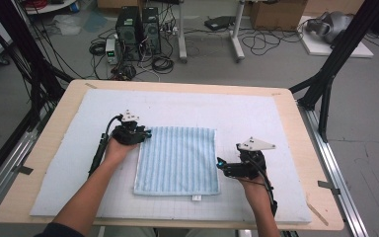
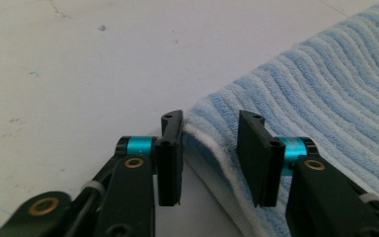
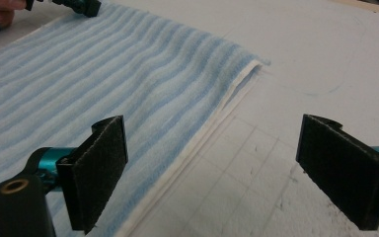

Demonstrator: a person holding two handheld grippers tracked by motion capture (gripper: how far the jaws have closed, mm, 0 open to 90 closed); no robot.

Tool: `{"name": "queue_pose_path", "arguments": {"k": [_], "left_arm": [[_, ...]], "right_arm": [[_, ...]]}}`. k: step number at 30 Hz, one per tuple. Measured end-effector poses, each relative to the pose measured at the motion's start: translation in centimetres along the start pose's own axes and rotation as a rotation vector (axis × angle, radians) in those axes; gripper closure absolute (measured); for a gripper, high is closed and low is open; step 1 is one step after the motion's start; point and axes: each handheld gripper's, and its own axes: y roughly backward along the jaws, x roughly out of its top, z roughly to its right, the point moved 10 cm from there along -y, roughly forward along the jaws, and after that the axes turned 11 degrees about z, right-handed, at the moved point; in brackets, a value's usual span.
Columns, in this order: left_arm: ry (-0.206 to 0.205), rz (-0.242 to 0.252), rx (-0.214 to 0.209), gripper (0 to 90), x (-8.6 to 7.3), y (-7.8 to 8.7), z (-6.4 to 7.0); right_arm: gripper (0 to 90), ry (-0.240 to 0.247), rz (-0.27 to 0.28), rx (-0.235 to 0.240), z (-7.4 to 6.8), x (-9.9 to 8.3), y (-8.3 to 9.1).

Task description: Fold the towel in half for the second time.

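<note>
High view: a folded blue striped towel (image 1: 176, 160) lies flat at the middle of a white mat (image 1: 256, 118) on the table (image 1: 69, 94). At the towel's far left corner sits the left gripper (image 1: 147, 133); in the left gripper view its jaws stand a little apart around that corner's white hem, not closed on it. By the towel's right edge, near its front corner, the right gripper (image 1: 220, 163) hovers with jaws wide apart, one over the towel, one over the mat.

From my left hand-held gripper (image 2: 210, 163) view, the towel (image 2: 325, 98) runs off the right edge; its corner hides behind one pad.
</note>
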Motion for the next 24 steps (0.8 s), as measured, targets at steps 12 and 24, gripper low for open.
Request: {"name": "queue_pose_path", "arguments": {"k": [12,24], "left_arm": [[0.004,-0.003,-0.019,85.0,0.0,0.0,0.4],[0.037,-0.001,-0.028,85.2,-0.1,0.0,0.3]], "right_arm": [[15.3,-0.017,-0.089,-0.027,2.1,1.3,-5.4],[37.6,-0.086,-0.143,0.003,2.9,0.7,-9.5]]}}
